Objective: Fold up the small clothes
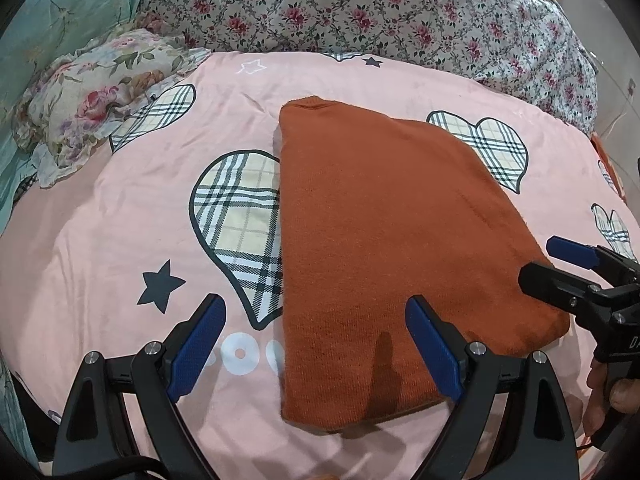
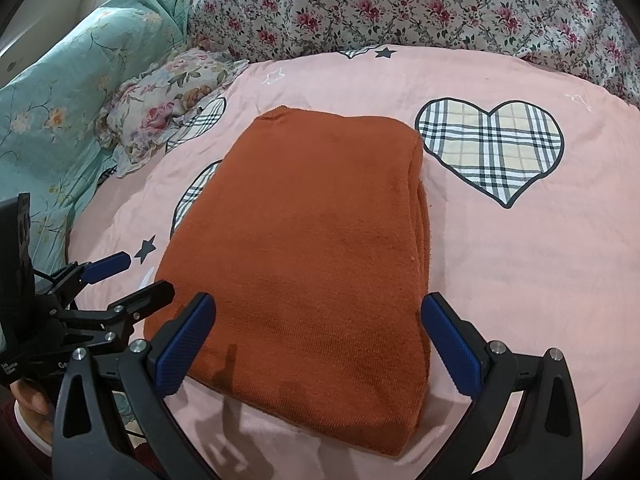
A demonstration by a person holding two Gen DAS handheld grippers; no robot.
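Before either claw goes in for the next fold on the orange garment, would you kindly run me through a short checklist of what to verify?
1. Left claw open and holding nothing: ok.
2. Right claw open and holding nothing: ok.
3. Orange garment lying flat on the pink bedsheet, already folded into a compact rectangle: ok.
4. Stacked layers along its right-hand edge lined up: ok, as seen from the right wrist view.
5. Near edge within reach of both claws: ok, it lies just ahead of the fingertips.
6. Hidden layers free of wrinkles: cannot tell.
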